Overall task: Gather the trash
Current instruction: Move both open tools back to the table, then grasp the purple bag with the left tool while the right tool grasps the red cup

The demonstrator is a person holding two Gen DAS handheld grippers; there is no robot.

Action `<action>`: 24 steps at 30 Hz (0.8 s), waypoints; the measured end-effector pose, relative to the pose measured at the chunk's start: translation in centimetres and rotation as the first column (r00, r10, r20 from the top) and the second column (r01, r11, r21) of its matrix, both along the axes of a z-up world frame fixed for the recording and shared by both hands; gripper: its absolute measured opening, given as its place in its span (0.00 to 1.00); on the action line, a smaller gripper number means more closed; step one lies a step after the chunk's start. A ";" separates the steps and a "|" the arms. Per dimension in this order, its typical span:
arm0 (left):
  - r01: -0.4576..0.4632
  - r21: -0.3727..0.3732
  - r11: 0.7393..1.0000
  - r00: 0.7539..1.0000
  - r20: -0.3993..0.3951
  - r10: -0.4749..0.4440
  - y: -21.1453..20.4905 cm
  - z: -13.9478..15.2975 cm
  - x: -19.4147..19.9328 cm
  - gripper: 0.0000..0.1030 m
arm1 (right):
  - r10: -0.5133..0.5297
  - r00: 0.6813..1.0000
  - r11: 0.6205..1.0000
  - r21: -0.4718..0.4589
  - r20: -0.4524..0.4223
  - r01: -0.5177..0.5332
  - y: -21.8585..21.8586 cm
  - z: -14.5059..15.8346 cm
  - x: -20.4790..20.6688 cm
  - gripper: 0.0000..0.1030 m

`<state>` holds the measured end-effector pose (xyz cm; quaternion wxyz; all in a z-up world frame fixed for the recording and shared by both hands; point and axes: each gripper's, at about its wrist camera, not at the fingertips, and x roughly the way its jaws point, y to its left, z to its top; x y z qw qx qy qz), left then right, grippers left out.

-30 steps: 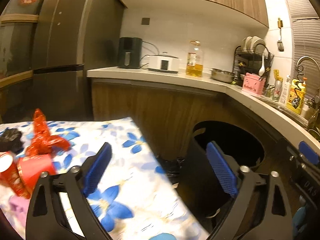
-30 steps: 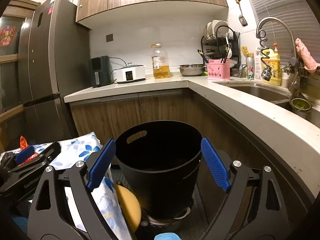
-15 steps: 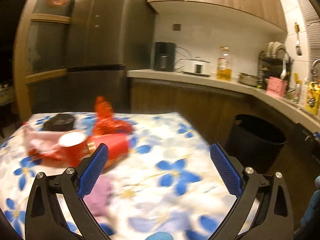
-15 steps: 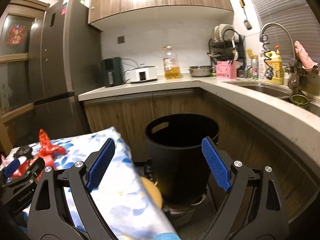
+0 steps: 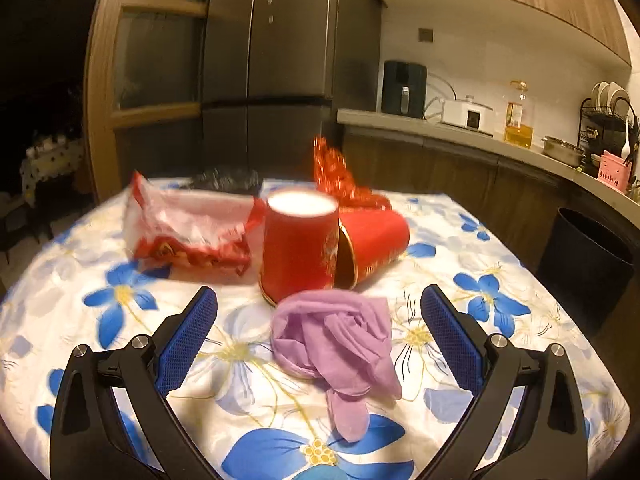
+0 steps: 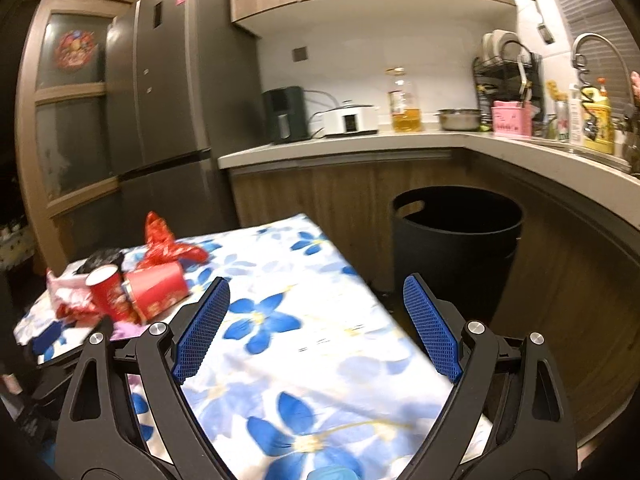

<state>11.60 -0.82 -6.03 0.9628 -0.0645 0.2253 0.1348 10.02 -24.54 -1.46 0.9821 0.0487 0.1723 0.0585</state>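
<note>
Left wrist view: the table, covered in a blue-flowered cloth, carries all the trash, gathered toward its far left corner. Beyond its right edge a black bin stands on the floor against the counter cabinets, well apart from the heap.

The step in hand looks like the approach for a pick. The left gripper hangs with its blue pads spread wide and nothing between them except, in line of sight, a crumpled purple glove lying on the cloth. The next move, as I judge it, calls for lowering onto the glove and closing on its bunched middle (thin, limp stuff, so a shallow pinch may slip), then carrying it across to the bin.

Behind the glove lies a torn red and white wrapper, then a red cup on its side touching an upside-down red cup, then a red foil scrap and something dark and crumpled near the far edge.

The right gripper is also wide open and empty, held over the table's right edge with the bin ahead of it.

Writing: the cups and wrapper bear gold print, too blurred to read. Labels on the counter bottles are likewise illegible.
</note>
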 end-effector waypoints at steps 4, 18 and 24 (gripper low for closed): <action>0.011 -0.022 1.000 0.997 -0.075 -0.012 0.1 -1.0 1.6 0.87 | 0.023 1.000 1.000 -0.010 -0.001 -0.023 1.0 0.0 0.2 0.85; 0.070 -0.114 0.991 0.989 -0.123 -0.084 1.7 -1.9 0.0 0.04 | 0.149 0.988 0.988 -0.043 -0.028 -0.150 5.6 -0.6 1.3 0.85; 0.008 -0.091 0.996 0.999 -0.041 -0.012 4.8 0.5 -3.8 0.03 | 0.297 0.954 0.954 -0.032 -0.041 -0.298 10.6 -1.4 2.4 0.85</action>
